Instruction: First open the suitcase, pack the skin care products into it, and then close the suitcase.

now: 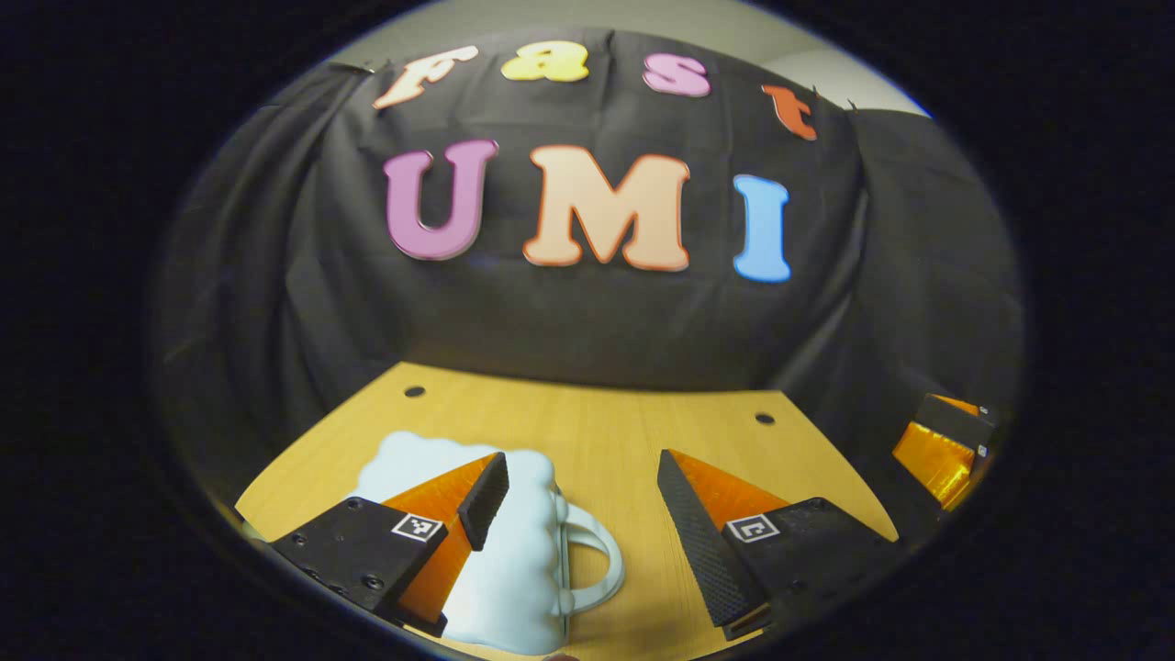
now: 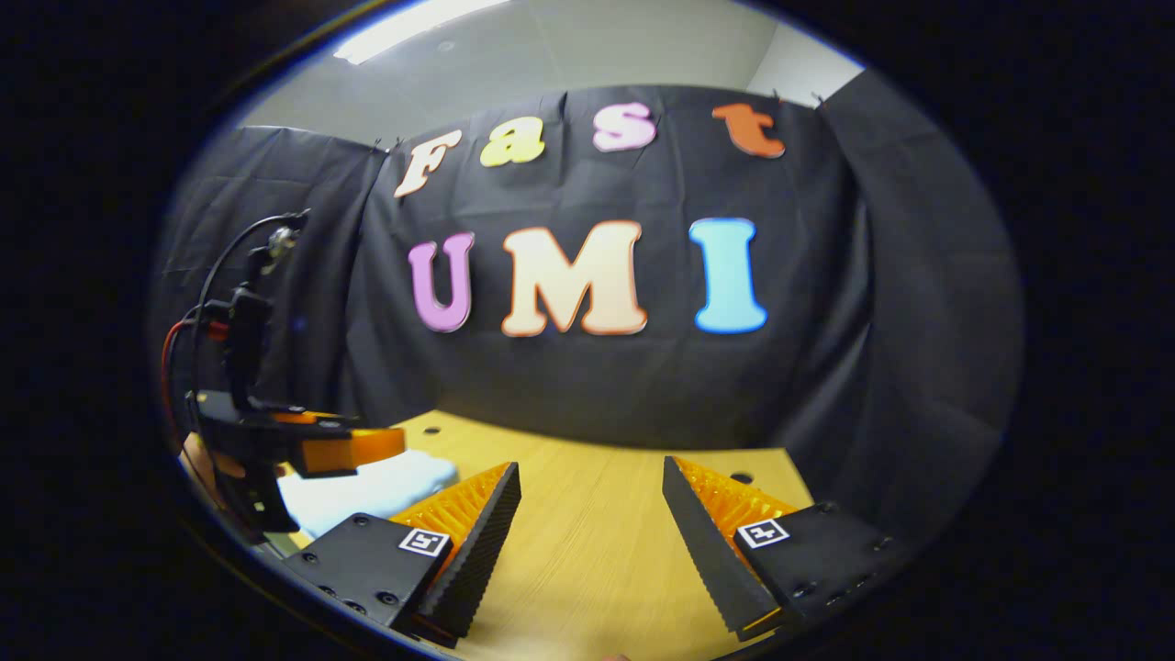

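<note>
My left gripper [image 1: 578, 514] hangs low over the light wooden table [image 1: 624, 431], with its jaws wide apart and nothing between them. Just under its left finger lies the small pale blue suitcase with a puffy, cloud-like shell [image 1: 514, 551], and its white loop handle [image 1: 597, 565] points into the open gap between my fingers without touching them. My right gripper [image 2: 592, 523] is also wide open and empty, above bare table, a little away from the case; in the right gripper view I see the pale blue suitcase [image 2: 367, 491] at the left, partly behind the other gripper. I judge the case to be light, hard and smooth, probably plastic, so it can slide on the table when I push it. I think the best place to hold is the handle or the edge of the lid, while the other gripper keeps the body steady. I cannot see the skin care products here.
</note>
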